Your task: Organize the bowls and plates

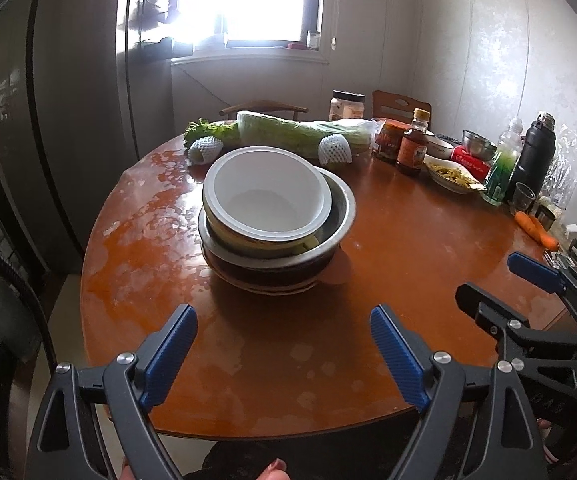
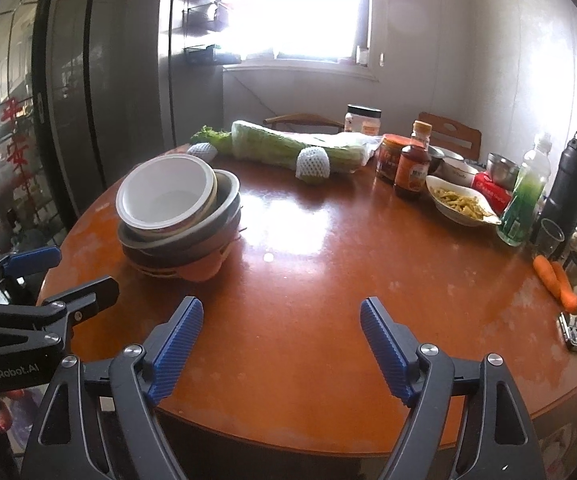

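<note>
- The left gripper (image 1: 284, 354) hovers level over the near edge of the round orange-brown wooden table (image 1: 388, 280), jaws spread wide and holding nothing, pointed at the stack.
- The right gripper (image 2: 280, 350) hovers level beside it, jaws likewise spread and empty.
- The nested stack, white ceramic bowl (image 1: 266, 200) on top, stands mid-table, well beyond both.
</note>
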Demonstrator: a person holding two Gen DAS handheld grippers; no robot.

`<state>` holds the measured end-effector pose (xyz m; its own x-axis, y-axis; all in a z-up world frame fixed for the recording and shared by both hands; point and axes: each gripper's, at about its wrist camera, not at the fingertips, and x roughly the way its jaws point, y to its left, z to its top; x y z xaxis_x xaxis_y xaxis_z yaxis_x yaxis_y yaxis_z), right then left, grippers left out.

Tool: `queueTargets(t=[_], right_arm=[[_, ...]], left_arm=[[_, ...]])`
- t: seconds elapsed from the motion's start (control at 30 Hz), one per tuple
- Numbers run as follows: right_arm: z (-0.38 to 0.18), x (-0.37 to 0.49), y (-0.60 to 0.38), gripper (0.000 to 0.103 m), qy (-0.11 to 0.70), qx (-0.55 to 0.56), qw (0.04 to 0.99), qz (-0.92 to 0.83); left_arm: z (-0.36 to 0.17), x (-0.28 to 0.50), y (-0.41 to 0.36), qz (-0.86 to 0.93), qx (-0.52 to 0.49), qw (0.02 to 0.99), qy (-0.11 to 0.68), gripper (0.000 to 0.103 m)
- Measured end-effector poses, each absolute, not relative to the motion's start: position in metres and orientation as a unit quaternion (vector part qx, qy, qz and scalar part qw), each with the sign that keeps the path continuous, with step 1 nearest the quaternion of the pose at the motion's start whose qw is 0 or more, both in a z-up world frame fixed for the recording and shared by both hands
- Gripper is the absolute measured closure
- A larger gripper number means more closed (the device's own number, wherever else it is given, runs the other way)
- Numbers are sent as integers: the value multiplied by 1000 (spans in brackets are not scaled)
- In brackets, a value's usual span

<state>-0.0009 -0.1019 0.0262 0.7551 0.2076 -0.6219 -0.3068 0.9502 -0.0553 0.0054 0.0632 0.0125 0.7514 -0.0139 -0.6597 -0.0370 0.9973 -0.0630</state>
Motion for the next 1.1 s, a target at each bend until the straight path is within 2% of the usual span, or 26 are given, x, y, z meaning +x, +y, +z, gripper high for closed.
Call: queueTargets(t=[1.1], right_arm=[[24, -6, -98, 21, 324, -86, 932, 141]], left_arm=[[11, 4, 66, 8, -35, 933, 357, 15]])
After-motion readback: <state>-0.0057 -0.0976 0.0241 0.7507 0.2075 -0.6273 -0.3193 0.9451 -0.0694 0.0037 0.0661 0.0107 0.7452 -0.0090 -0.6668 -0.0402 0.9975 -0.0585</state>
